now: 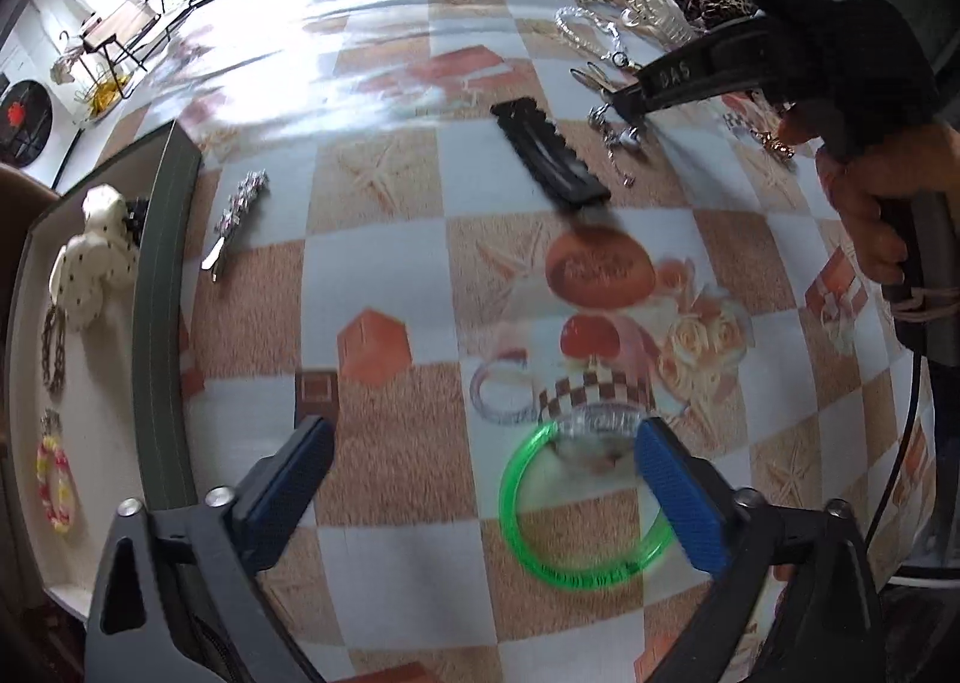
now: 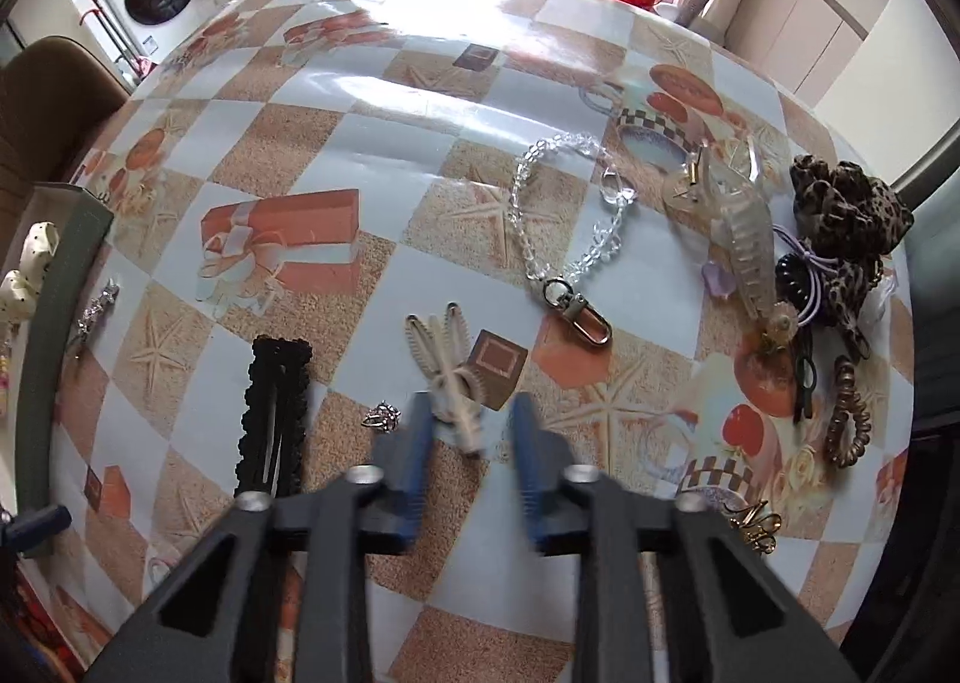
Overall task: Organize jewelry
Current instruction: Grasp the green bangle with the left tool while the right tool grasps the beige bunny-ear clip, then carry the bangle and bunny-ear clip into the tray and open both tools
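Green plastic bangle (image 1: 585, 509) lies flat on the checked tablecloth (image 1: 390, 275), mostly between the left gripper's (image 1: 480, 479) wide-open, empty jaws, nearer the right pad. Cream hair clips (image 2: 447, 368) lie just ahead of the right gripper (image 2: 471, 437), jaws parted, holding nothing.

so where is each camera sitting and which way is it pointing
Left wrist: rides the left claw, looking forward and down over the checked tablecloth at a green bangle; its open blue pads, the right claw and the hand holding it show.
Right wrist: rides the right claw, looking across the table at a cream hair clip lying between its open pads; only its own fingers show.
Shared: the black lace hair clip, the rhinestone clip and the grey tray.
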### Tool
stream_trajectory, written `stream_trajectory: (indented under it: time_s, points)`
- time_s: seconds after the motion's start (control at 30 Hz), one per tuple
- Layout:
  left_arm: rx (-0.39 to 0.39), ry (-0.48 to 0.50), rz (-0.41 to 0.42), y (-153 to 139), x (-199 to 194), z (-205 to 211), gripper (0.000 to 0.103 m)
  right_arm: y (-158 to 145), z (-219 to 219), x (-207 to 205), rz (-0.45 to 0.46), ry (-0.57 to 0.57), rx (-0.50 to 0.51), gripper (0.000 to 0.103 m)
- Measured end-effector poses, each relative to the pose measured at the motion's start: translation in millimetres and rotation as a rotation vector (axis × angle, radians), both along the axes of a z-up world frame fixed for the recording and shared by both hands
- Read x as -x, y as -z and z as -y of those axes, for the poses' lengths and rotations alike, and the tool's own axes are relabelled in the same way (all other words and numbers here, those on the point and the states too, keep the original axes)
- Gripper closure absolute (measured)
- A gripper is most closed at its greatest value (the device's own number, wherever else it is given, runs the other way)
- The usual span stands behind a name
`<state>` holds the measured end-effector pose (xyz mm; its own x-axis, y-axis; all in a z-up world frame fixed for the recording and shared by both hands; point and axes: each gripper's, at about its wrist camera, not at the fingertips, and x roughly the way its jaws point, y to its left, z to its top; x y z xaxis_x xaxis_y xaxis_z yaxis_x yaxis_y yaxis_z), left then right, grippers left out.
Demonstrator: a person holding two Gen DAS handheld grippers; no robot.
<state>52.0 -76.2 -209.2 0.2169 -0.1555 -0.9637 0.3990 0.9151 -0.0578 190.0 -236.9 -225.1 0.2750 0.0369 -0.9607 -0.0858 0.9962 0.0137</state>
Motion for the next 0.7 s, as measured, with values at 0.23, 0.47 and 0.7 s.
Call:
stream_trajectory:
  time_s: [0.23, 0.47, 0.7]
  points:
    - [0.002, -0.012, -0.057, 10, 5, -7, 0.031, -5, 15, 11, 0.008, 0.088, -0.068, 0.094]
    - [-0.019, 0.012, -0.059, 11, 15, 3, 0.041, -24, 27, 37, 0.013, 0.155, -0.124, 0.094]
    - [-0.047, 0.049, -0.045, 9, 22, 14, 0.081, -38, 32, 78, -0.002, 0.213, -0.175, 0.094]
